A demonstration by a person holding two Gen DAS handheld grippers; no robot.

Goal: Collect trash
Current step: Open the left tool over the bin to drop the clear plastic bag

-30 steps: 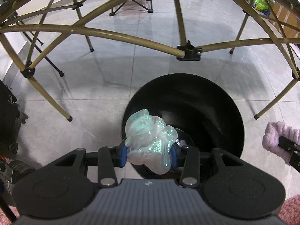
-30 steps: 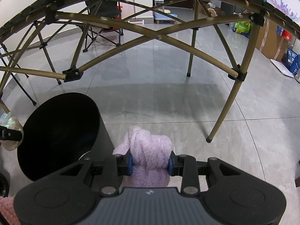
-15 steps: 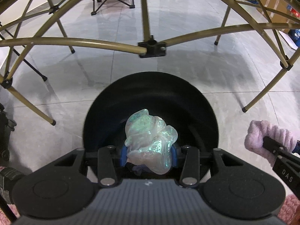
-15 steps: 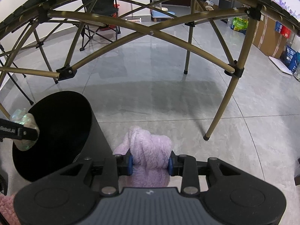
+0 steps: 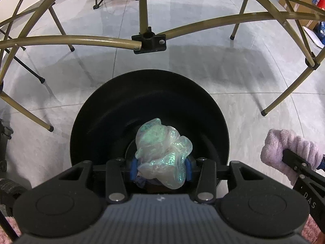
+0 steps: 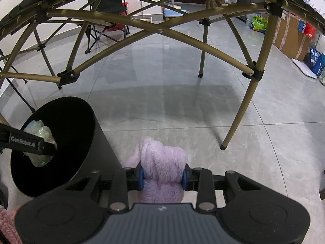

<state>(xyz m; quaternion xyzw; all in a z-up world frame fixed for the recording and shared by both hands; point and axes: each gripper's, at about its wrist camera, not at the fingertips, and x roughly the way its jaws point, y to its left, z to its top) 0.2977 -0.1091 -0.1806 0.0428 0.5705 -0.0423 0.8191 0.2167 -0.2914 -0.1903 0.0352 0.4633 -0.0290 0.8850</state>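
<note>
A crumpled, glittery, translucent wad point(image 5: 162, 152) sits between the blue pads of my left gripper point(image 5: 160, 168), which is shut on it. It hangs over the mouth of a black round bin point(image 5: 182, 105) on the floor, pointing steeply down. In the right wrist view the same wad point(image 6: 38, 130) and left gripper point(image 6: 30, 142) show above the bin point(image 6: 101, 148). My right gripper point(image 6: 163, 175) is shut on a fluffy lilac cloth point(image 6: 162, 158), to the right of the bin and above the floor. The left wrist view shows that cloth point(image 5: 284, 144) at the right edge.
Gold folding-table legs and braces point(image 6: 239, 111) arch overhead and stand around the bin. A black joint clamp point(image 5: 149, 42) hangs just beyond the bin. A folding chair point(image 6: 107, 20) stands far back, and boxes and bags point(image 6: 294, 28) at the right. Pink fluff point(image 6: 6, 223) shows at lower left.
My left gripper has carried the glittery wad from the bin's near-left rim to over the middle of its mouth. The right gripper and lilac cloth have stayed put.
</note>
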